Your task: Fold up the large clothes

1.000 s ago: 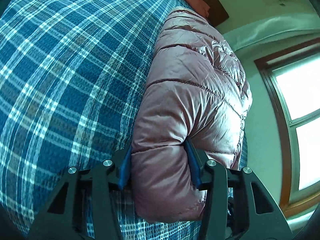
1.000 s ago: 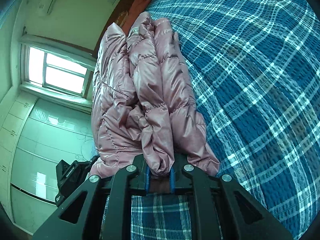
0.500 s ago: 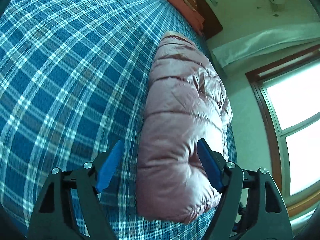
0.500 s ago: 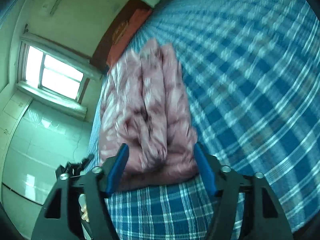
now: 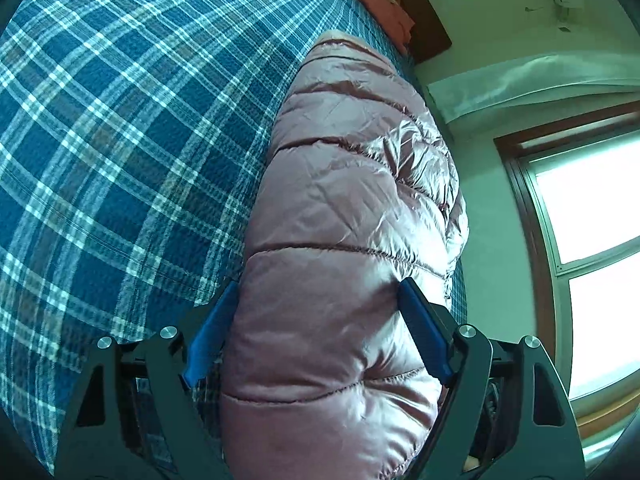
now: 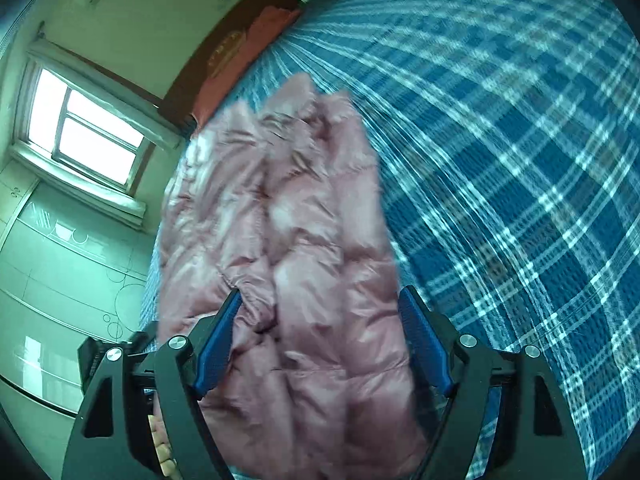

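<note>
My left claw (image 5: 320,336) and right claw (image 6: 320,332) are both opening wide, the pink jacket (image 5: 352,240) between their pads, unpinched. It lies folded lengthwise along the bed (image 5: 120,140) edge; I judge little remains beyond tidying.

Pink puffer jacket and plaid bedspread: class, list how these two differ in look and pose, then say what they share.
1. The pink puffer jacket is plain, shiny and quilted; the plaid bedspread is matte, with blue and white checks.
2. The jacket is bunched into a thick, puffy bundle; the bedspread lies spread flat.
3. The jacket lies near the window-side edge, covering a strip; the bedspread covers the bed.
Shared: both are soft fabric.
</note>
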